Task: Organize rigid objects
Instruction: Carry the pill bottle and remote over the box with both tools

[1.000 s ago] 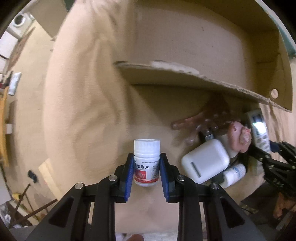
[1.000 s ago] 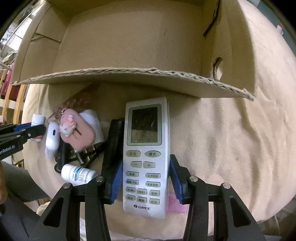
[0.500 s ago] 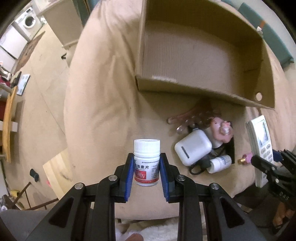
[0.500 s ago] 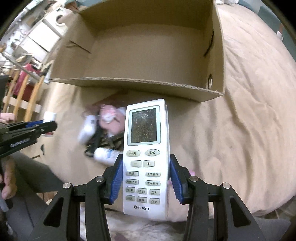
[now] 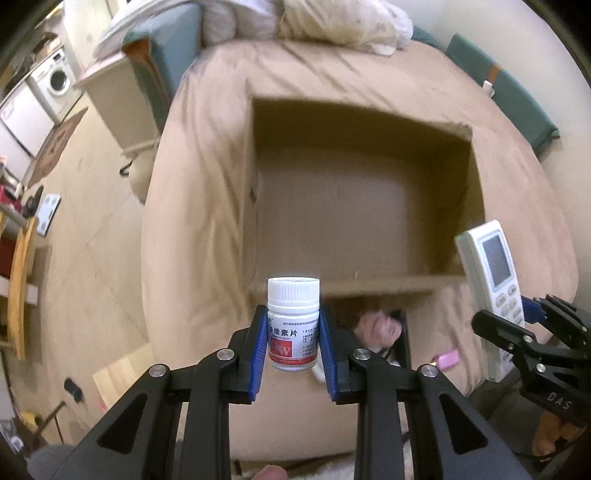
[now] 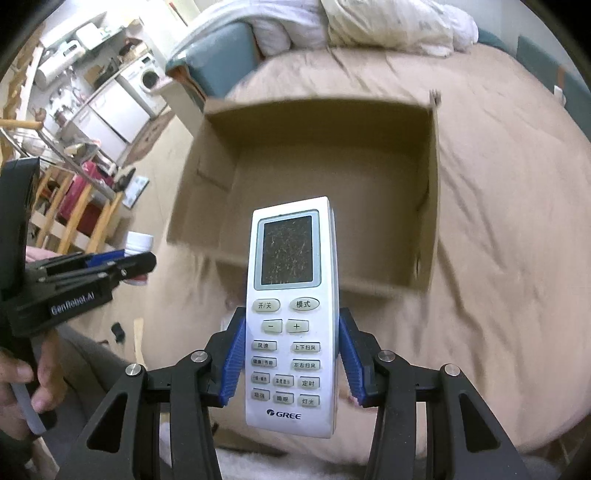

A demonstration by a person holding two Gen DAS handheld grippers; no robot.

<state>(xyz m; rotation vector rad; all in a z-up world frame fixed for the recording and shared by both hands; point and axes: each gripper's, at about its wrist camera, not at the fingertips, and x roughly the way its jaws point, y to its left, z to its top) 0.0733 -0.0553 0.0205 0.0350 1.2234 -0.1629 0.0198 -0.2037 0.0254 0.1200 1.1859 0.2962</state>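
My left gripper (image 5: 293, 341) is shut on a white pill bottle (image 5: 293, 325) with a red label, held upright in the air before the near wall of an open cardboard box (image 5: 255, 206). My right gripper (image 6: 291, 363) is shut on a white GREE remote control (image 6: 293, 295), also lifted in front of the box (image 6: 432, 206). The remote (image 5: 489, 273) and right gripper (image 5: 532, 332) show at the right of the left wrist view. The left gripper (image 6: 122, 264) with the bottle (image 6: 139, 242) shows at the left of the right wrist view. The box looks empty inside.
The box lies on a bed with a tan cover (image 5: 192, 206). A pink toy (image 5: 376, 323) and a small pink object (image 5: 448, 358) lie on the cover below the box's near wall, partly hidden. Pillows (image 6: 388, 26) are at the far end. Floor and furniture are left.
Both grippers have risen and pulled back with their objects. The box now shows from above with its inside open to view, and the pile of small objects has dropped low behind the fingers.
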